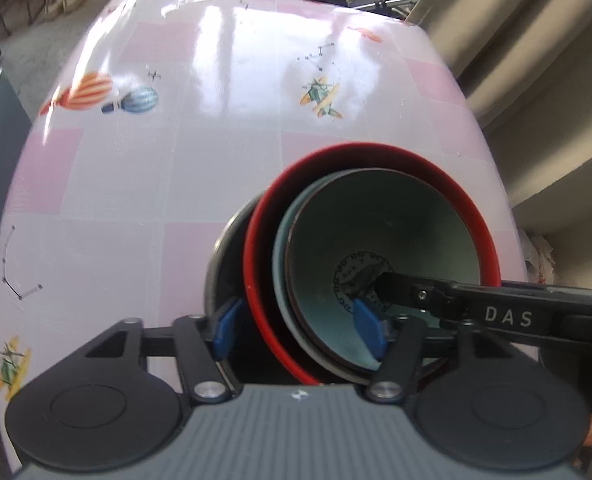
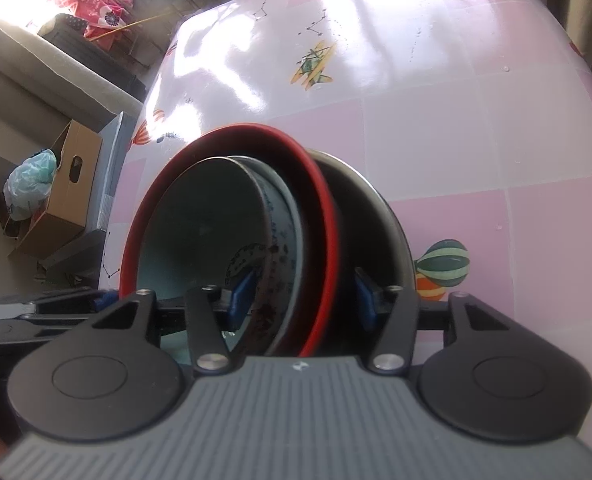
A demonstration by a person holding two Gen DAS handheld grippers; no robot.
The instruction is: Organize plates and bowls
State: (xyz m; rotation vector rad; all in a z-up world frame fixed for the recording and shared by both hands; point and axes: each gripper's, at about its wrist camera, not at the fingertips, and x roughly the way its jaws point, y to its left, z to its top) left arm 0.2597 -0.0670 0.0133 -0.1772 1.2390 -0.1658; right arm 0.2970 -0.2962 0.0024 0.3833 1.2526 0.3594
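Observation:
A nested stack sits on the pink table: a pale teal bowl [image 1: 380,232] with a dark printed ring, inside a red-rimmed bowl [image 1: 376,152], inside a grey metal bowl [image 1: 223,248]. My left gripper [image 1: 296,330] straddles the near walls of the stack, one blue pad outside the metal bowl, one inside the teal bowl. My right gripper [image 2: 302,300] straddles the stack's opposite side likewise; there the teal bowl [image 2: 199,216], red-rimmed bowl [image 2: 324,216] and metal bowl [image 2: 376,220] show. The right gripper's finger [image 1: 496,312] reaches into the teal bowl in the left view.
The table [image 1: 175,160] has a glossy pink-checked cloth with balloon and plane prints. A wall and ledge [image 1: 536,80] run along its right side. In the right wrist view a cardboard box [image 2: 71,184] and a bag lie on the floor beyond the table edge.

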